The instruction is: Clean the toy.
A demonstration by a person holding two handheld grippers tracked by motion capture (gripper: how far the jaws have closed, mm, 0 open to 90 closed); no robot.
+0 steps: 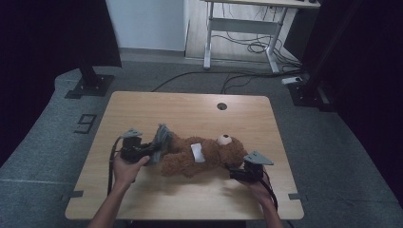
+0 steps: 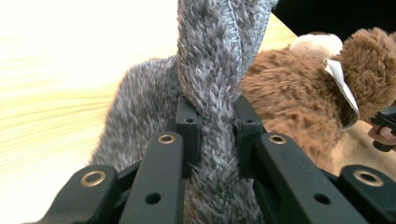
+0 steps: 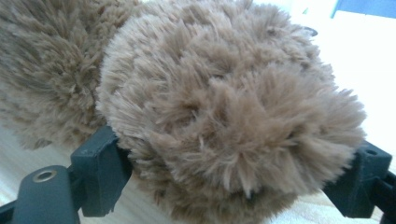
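Brown teddy bear (image 1: 202, 156) lying mid-surface, head toward right, white tag on belly. Grey fuzzy cloth (image 1: 161, 140) at bear's left end, lifted off wooden surface (image 1: 190, 109). Left tool (image 1: 147, 151) clamped tight on grey cloth, fabric bunched between jaws. Right tool (image 1: 234, 172) at bear's head, near-right side; jaws spread wide around fluffy head, pads not seen pressing.

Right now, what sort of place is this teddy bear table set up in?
Probably a lab or recording studio, not a home: black curtains flank the wooden table, stand bases sit on grey carpet, and cables trail beneath a desk behind.
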